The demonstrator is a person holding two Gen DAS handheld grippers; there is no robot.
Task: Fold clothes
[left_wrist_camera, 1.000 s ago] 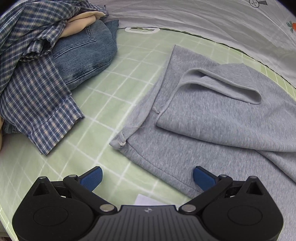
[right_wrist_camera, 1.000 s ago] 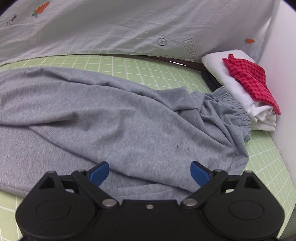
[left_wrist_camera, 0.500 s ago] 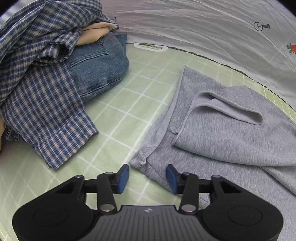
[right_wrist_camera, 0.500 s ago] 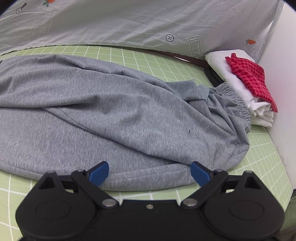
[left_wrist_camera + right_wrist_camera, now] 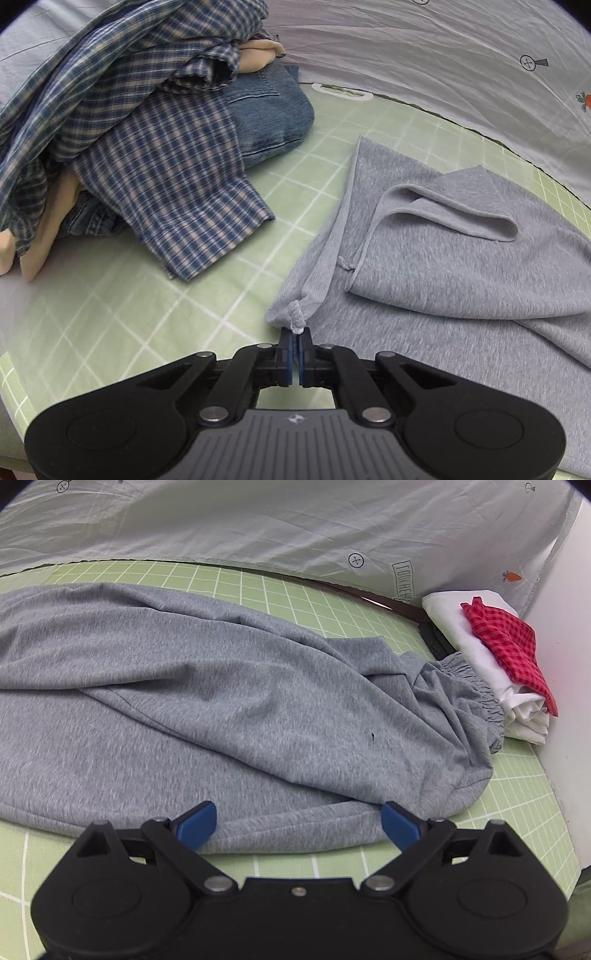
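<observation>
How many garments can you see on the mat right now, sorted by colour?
Grey: 1, the sweatpants
Blue plaid: 1, the shirt
Blue denim: 1, the jeans
Beige: 1, a garment mostly buried in the pile
White: 1, folded cloth
Red check: 1, cloth on the white one
Total: 6

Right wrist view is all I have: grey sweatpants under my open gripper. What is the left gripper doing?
Observer: The left gripper is shut on the grey sweatpants, pinching a hem corner.
Operator: Anything near that corner?
Observer: A blue plaid shirt lies apart from it on the green grid mat.
Operator: Only the shirt?
Observer: No, it is draped over blue jeans.
</observation>
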